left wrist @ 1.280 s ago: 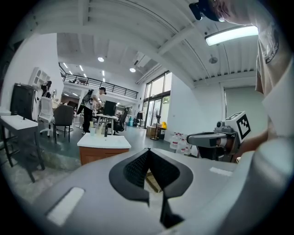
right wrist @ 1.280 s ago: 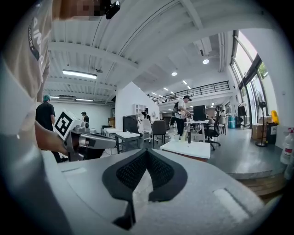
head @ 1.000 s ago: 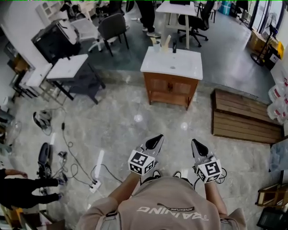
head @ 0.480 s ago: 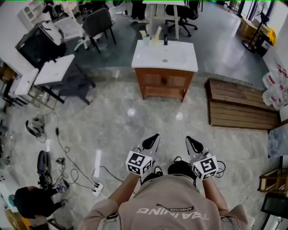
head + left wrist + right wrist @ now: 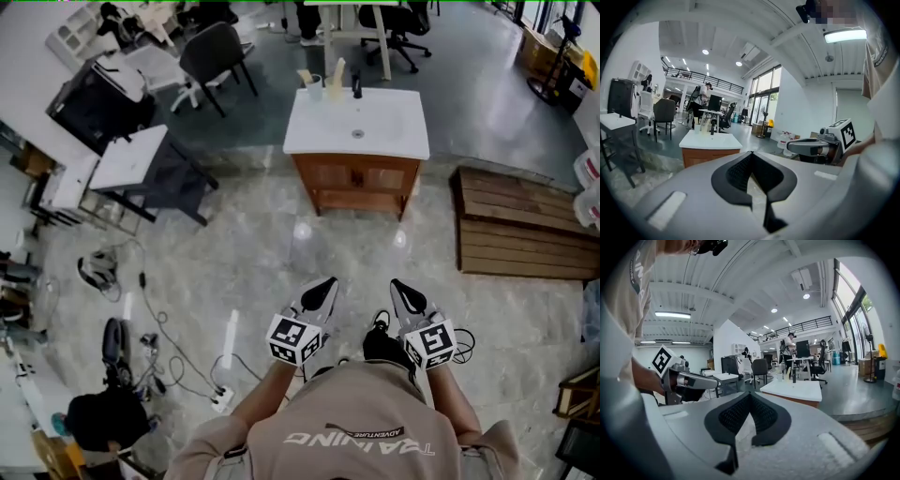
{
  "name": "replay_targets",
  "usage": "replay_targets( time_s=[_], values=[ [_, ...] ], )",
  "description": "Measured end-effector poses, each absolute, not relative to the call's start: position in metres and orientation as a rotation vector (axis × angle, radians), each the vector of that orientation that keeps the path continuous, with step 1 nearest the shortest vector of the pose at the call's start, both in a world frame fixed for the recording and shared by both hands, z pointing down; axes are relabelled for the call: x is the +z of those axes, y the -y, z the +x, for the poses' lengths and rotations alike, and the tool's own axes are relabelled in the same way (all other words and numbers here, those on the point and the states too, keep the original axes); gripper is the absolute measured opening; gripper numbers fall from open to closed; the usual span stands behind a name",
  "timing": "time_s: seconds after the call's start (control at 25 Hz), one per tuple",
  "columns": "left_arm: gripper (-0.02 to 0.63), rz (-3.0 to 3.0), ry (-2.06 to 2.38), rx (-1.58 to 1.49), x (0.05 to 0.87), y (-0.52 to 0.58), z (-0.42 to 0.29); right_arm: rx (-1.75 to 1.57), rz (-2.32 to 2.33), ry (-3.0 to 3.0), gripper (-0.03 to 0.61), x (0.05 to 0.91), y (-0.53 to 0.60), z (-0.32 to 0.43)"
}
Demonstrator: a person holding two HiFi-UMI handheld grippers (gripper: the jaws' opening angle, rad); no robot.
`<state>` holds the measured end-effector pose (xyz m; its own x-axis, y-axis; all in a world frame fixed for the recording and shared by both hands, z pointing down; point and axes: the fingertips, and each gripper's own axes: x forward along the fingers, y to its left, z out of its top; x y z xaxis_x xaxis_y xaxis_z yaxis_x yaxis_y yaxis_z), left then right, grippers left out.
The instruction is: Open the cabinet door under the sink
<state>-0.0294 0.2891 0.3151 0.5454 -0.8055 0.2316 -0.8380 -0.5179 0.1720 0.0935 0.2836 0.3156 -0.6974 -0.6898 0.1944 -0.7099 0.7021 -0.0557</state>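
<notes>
My left gripper [image 5: 325,284] and right gripper [image 5: 397,286] are both closed up tight with nothing in them, well away from the cabinet door [image 5: 334,175] under the sink [image 5: 356,122], which looks like hard wood that should swing easily if I pull its small middle knob.

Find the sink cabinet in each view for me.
Head view: sink cabinet top centre, slightly right.
Left gripper view: it sits left of centre, mid-height.
Right gripper view: it sits right of centre, mid-height.
Shared landmark: the black tap on its white top.
</notes>
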Motion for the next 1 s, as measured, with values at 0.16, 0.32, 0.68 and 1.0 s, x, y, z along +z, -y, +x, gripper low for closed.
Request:
replay_targets(
  time_s=[0.16,0.32,0.68,1.0],
  values=[
    [0.018,2.537,1.430,0.212,0.295,-0.251,-0.024,0.175,1.116,2.795,0.002,0.307,-0.238,0.102],
    [0.018,2.509,1.477,0.173,0.280,-0.221,-0.016,0.180,1.096,2.815,0.002,0.306,-0.202,0.116],
    [0.018,2.480,1.505,0.179,0.294,-0.187,0.005,0.202,1.135,2.788,0.002,0.317,-0.159,0.147],
    [0.018,2.455,1.479,0.172,0.300,-0.160,0.003,0.207,1.144,2.734,0.002,0.324,-0.128,0.156]
  ],
)
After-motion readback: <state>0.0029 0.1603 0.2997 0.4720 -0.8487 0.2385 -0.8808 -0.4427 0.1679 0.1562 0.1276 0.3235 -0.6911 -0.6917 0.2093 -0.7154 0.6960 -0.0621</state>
